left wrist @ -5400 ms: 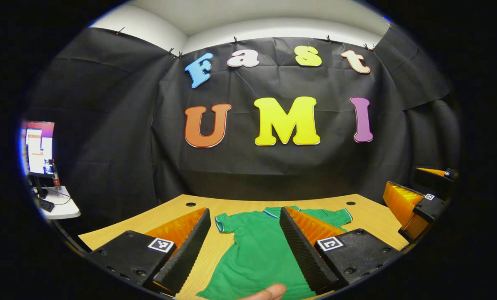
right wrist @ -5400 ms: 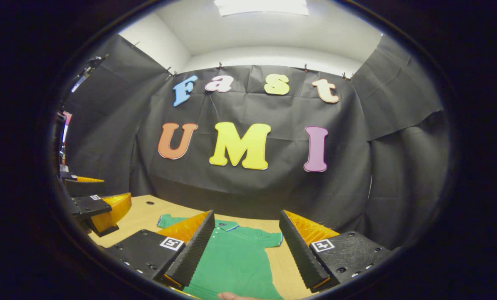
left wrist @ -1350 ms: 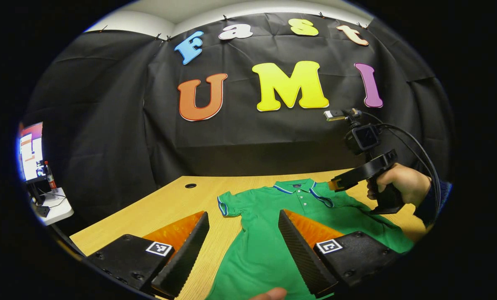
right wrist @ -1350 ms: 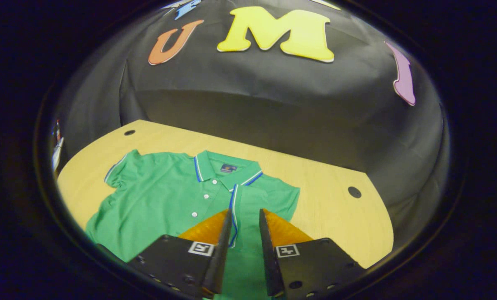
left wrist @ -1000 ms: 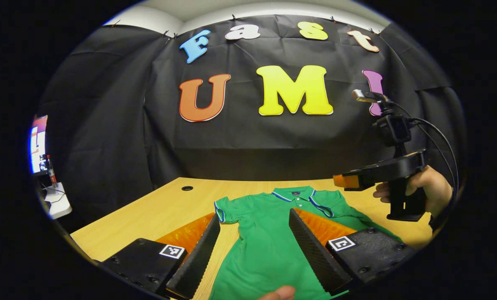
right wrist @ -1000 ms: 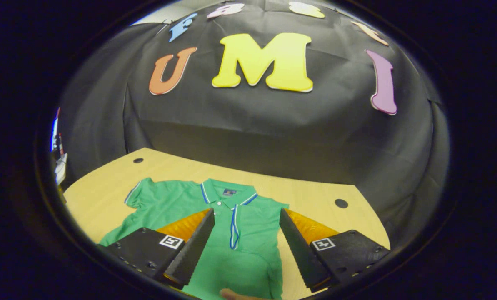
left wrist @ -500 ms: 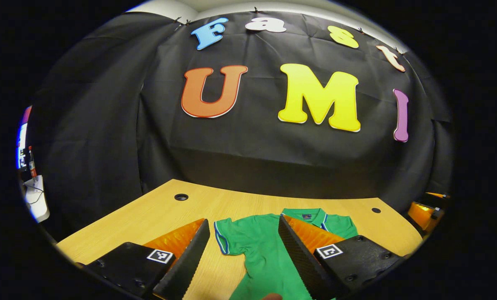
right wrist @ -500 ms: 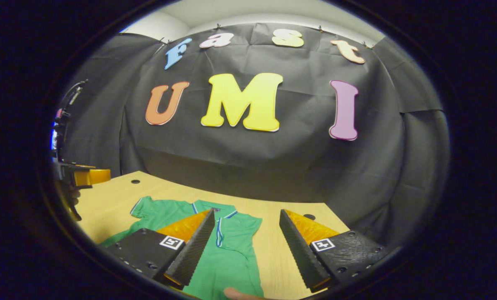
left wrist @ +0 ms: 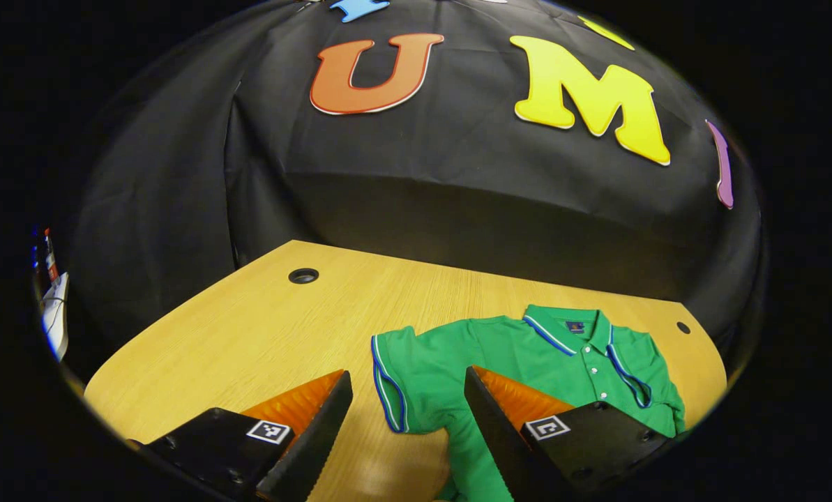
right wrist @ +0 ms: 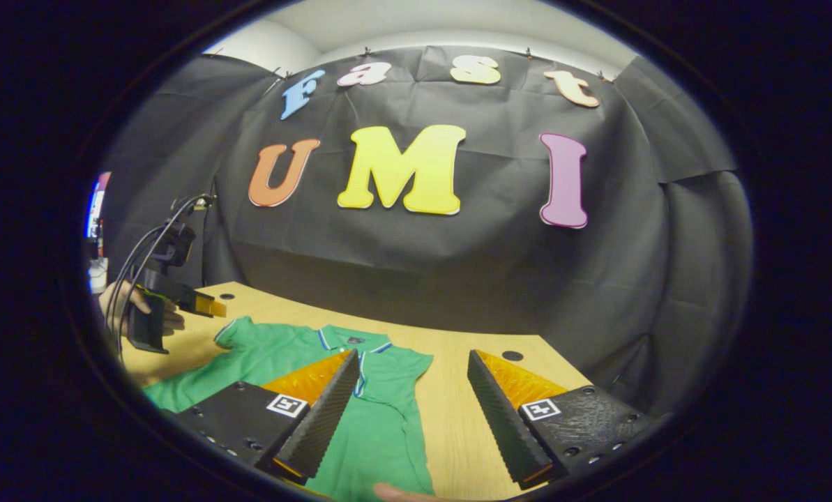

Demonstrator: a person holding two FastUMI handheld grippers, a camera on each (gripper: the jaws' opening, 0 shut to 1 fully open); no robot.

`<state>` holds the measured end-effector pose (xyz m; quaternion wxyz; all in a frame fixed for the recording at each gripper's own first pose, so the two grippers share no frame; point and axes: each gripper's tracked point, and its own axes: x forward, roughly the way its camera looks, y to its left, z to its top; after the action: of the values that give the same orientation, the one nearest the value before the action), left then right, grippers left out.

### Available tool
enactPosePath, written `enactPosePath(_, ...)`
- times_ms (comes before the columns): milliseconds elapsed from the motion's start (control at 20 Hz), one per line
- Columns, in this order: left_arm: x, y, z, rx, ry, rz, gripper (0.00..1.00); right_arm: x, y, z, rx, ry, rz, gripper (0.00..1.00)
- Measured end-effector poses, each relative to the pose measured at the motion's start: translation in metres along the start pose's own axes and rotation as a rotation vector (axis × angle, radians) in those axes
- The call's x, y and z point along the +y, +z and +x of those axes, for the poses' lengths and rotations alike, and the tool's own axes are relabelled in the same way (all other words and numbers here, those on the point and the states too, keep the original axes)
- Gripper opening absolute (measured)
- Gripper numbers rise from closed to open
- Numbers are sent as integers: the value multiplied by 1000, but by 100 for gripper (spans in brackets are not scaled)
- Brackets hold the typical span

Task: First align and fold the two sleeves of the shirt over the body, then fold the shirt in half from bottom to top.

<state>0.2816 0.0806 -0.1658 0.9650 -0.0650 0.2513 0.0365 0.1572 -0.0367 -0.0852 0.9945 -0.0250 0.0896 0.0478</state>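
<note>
A green polo shirt lies face up on a wooden table in the booth, collar toward the back wall, as a person prepares the left-sleeve fold. At left in the left gripper view, the left gripper hangs just above the table with its jaws spread wide and empty, the striped cuff of the left sleeve framed between the fingers. Further right, in the right gripper view, the same gripper appears in a hand beside the sleeve, while the right gripper waits low over the shirt's right edge, jaws likewise wide and holding nothing; the right sleeve looks already turned in over the chest. The fold will likely go best if the fingers pinch the cuff at its hem, lift only slightly, and carry it straight across to mirror the other side.
</note>
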Motion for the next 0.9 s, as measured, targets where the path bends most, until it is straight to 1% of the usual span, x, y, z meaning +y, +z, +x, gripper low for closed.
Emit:
enactPosePath(50,-2,1,7,14,-17,-22,100,3,-8,2,27,33,14,95)
enactPosePath(100,-3,-1,12,32,-25,-46,100,4,-13,4,45,54,43,95)
enactPosePath(150,-2,-3,18,50,-30,-59,95,0,-17,10,57,59,71,96)
enactPosePath(200,-1,-8,22,74,-34,-63,94,-7,-22,12,80,43,91,98)
enactPosePath(250,-2,-13,26,100,-40,-63,90,-13,-24,12,85,32,104,96)
enactPosePath(300,0,-18,26,128,-46,-59,84,-17,-21,13,77,25,114,95)
enactPosePath(350,0,-20,28,142,-53,-58,79,-19,-20,12,66,21,124,98)
enactPosePath(400,-1,-20,31,146,-59,-62,78,-20,-18,11,59,23,136,97)
enactPosePath(450,-3,-23,34,159,-61,-70,76,-18,-18,10,58,32,142,95)
enactPosePath(500,-6,-29,35,182,-63,-77,77,-17,-19,9,58,37,140,94)
enactPosePath(550,-9,-34,35,204,-73,-81,71,-16,-20,10,61,39,133,94)
enactPosePath(600,-10,-41,36,228,-69,-76,69,-15,-22,10,65,40,124,93)
enactPosePath(650,-7,-44,39,240,-56,-69,65,-13,-23,9,66,42,119,95)
enactPosePath(700,-6,-44,42,237,-49,-64,54,-11,-23,9,67,47,115,94)
enactPosePath(750,-4,-43,44,230,-36,-57,48,-9,-23,9,66,52,112,94)
enactPosePath(800,-3,-44,47,227,-30,-51,44,-8,-22,9,64,55,110,94)
enactPosePath(900,-8,-45,48,233,-36,-58,28,-8,-24,9,65,53,108,94)
